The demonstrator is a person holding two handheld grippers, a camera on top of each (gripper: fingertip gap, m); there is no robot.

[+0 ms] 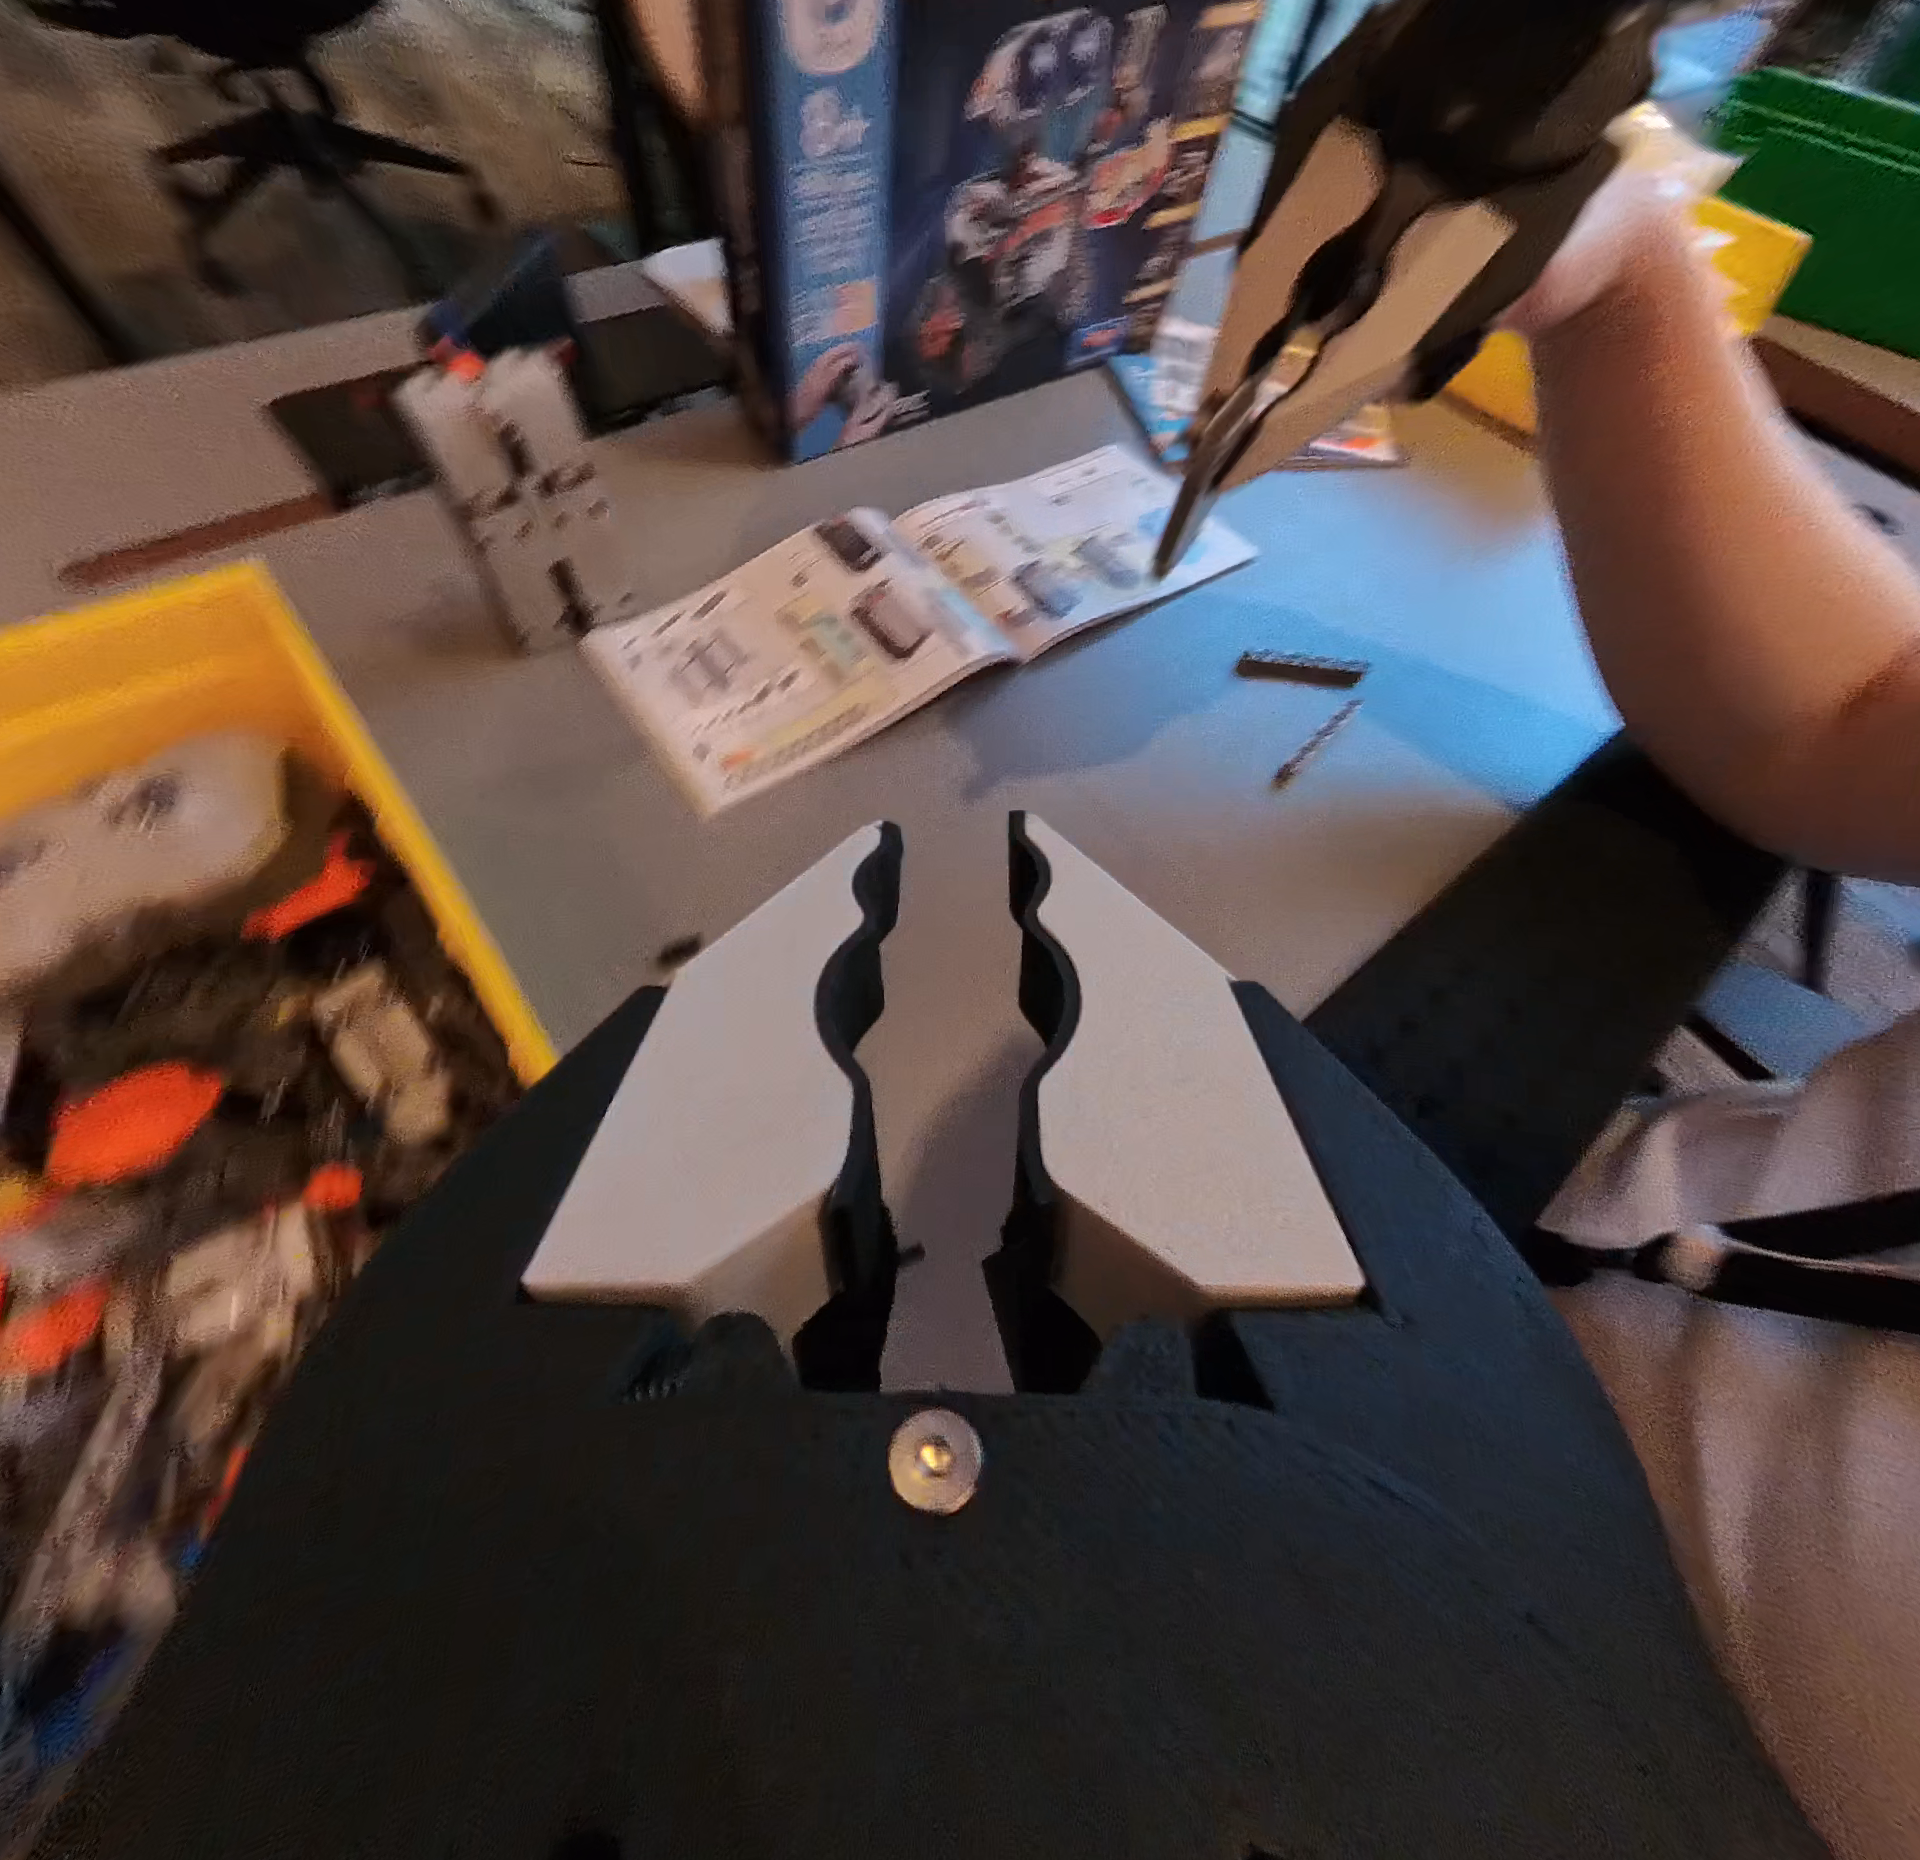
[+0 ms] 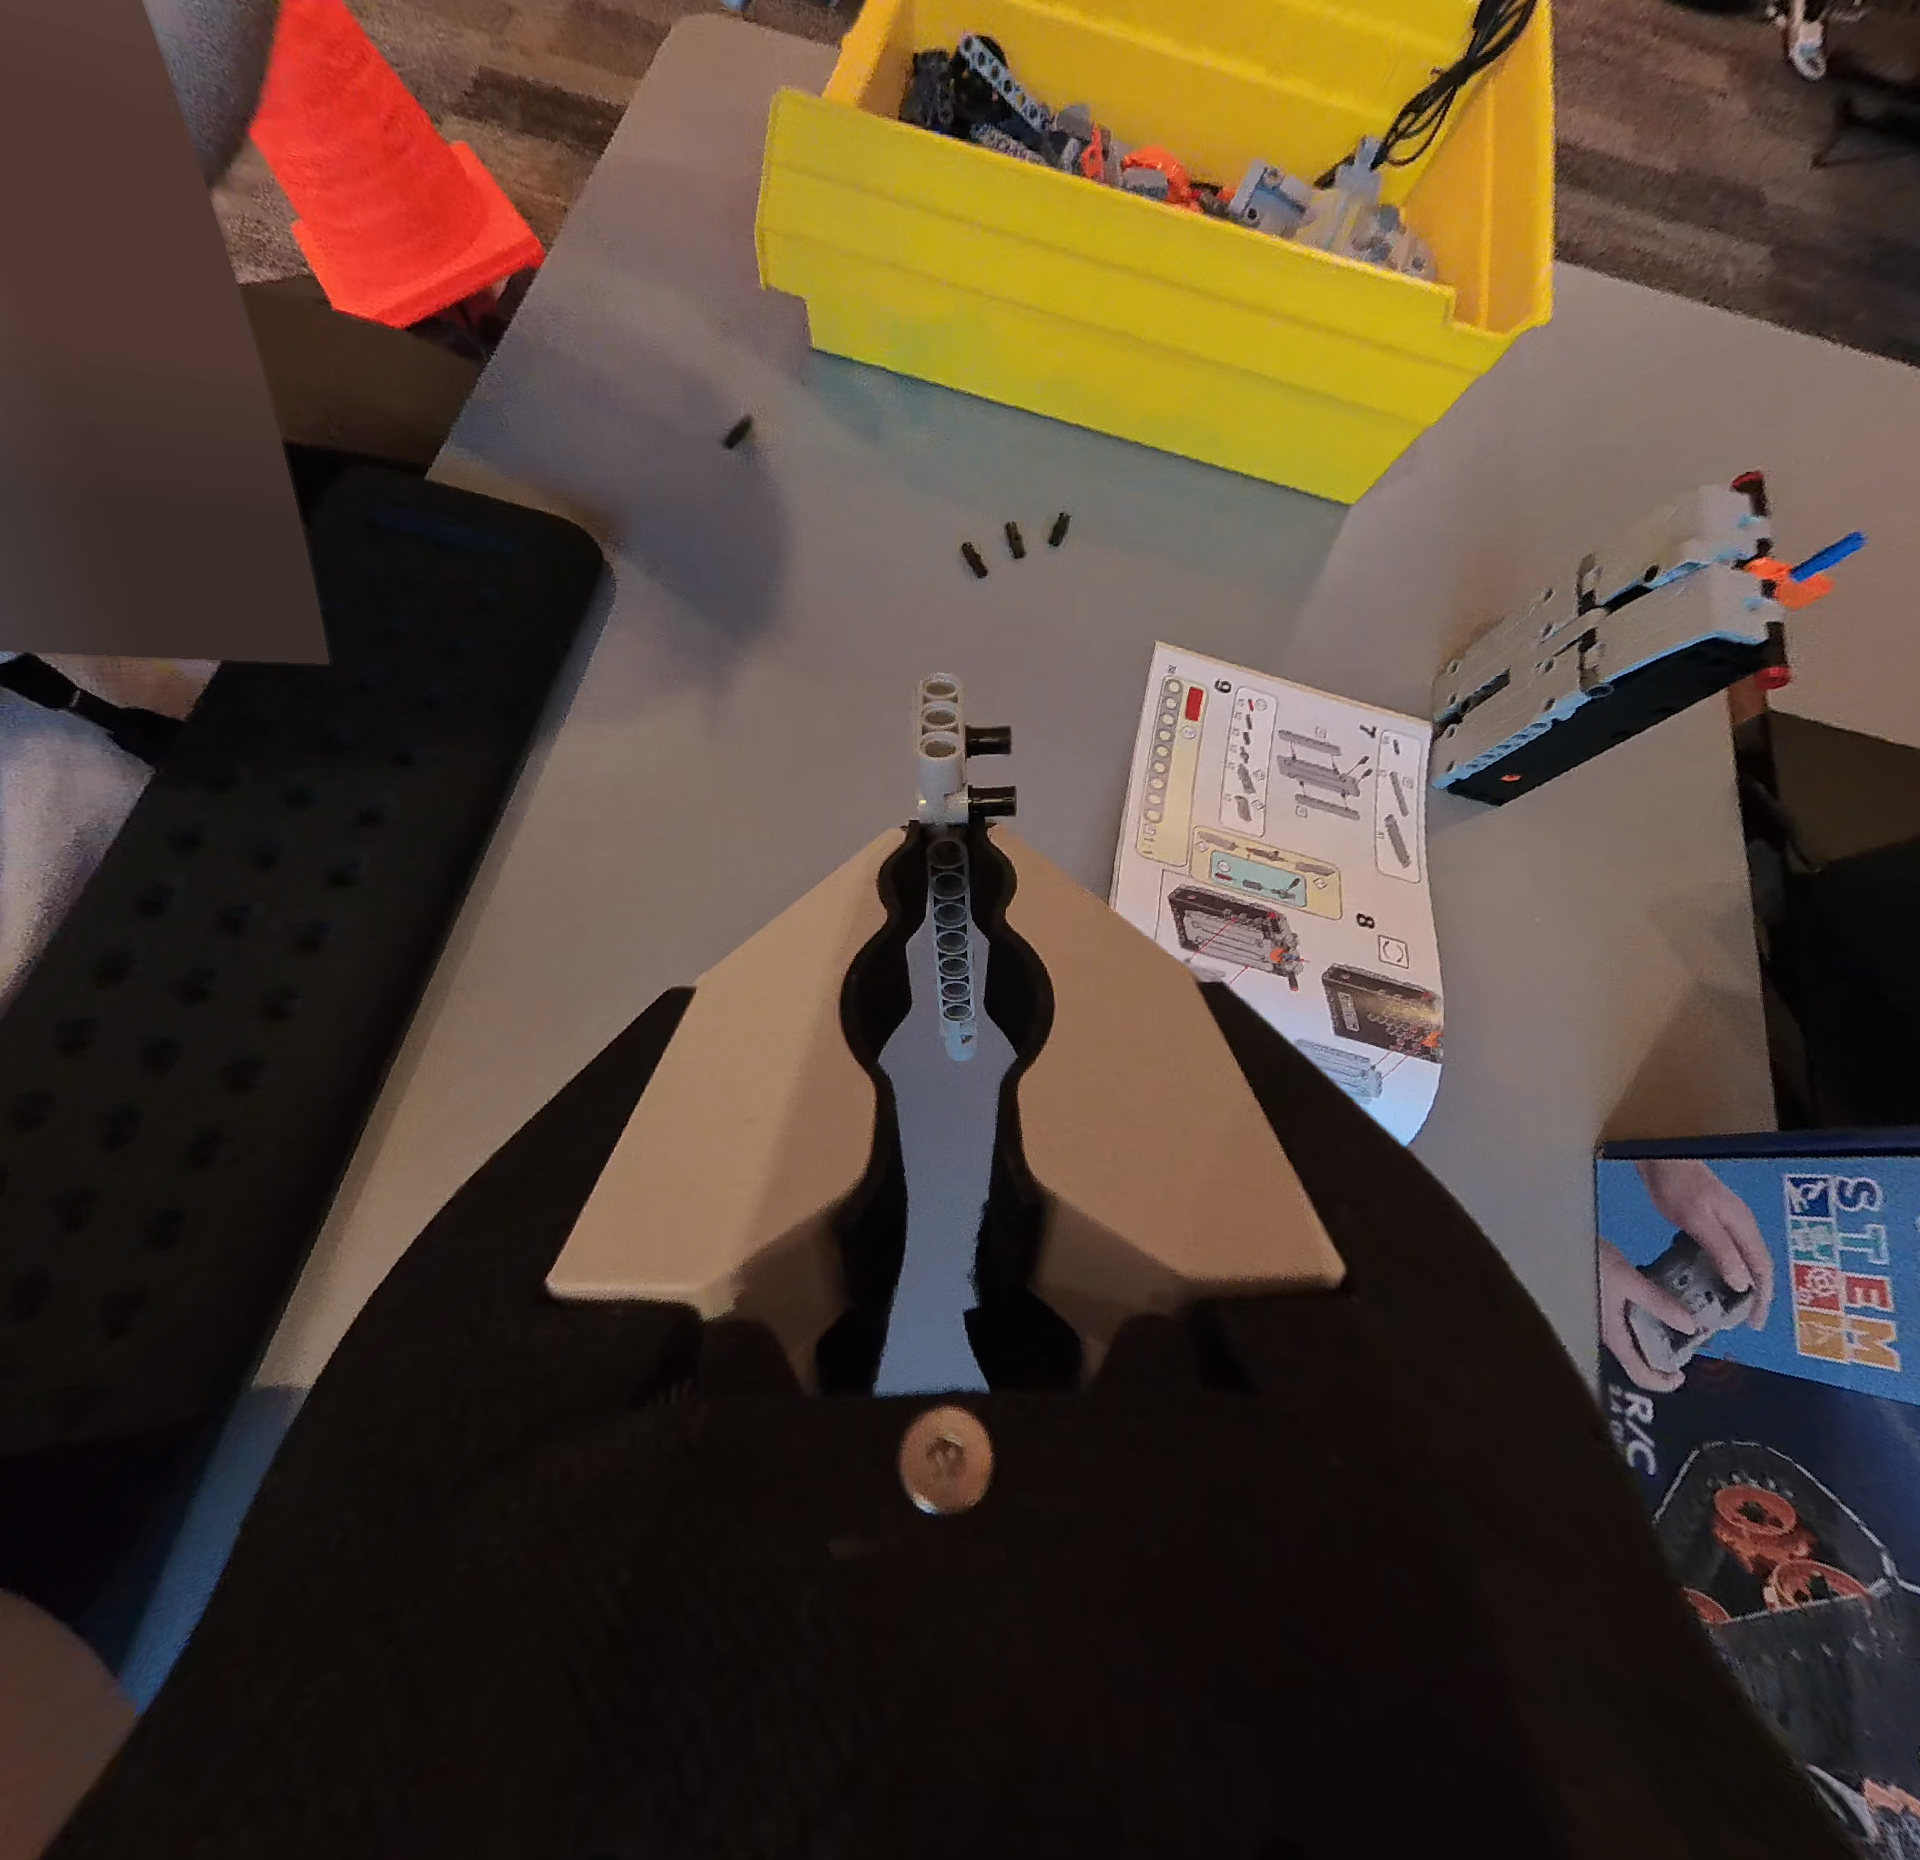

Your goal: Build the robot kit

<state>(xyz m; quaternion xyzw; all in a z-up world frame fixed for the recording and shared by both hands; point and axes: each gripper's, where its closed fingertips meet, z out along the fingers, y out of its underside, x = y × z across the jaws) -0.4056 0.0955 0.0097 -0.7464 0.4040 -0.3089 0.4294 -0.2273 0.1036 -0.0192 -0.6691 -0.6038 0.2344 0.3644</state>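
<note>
Right tongs (image 2: 948, 823) clamp a pale grey perforated plastic beam with two black pins (image 2: 951, 761), its long axis running forward along the fingers above the grey surface (image 2: 727, 667); left tongs (image 1: 954, 834), narrowly parted and empty, hover beside the yellow plastic bin (image 1: 312, 688).

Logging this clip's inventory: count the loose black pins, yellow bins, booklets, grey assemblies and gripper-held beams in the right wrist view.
Loose black pins: 4
Yellow bin: 1
Instruction booklet: 1
Grey brick assembly: 1
Grey holed beam in right gripper: 1
Total: 8
</note>
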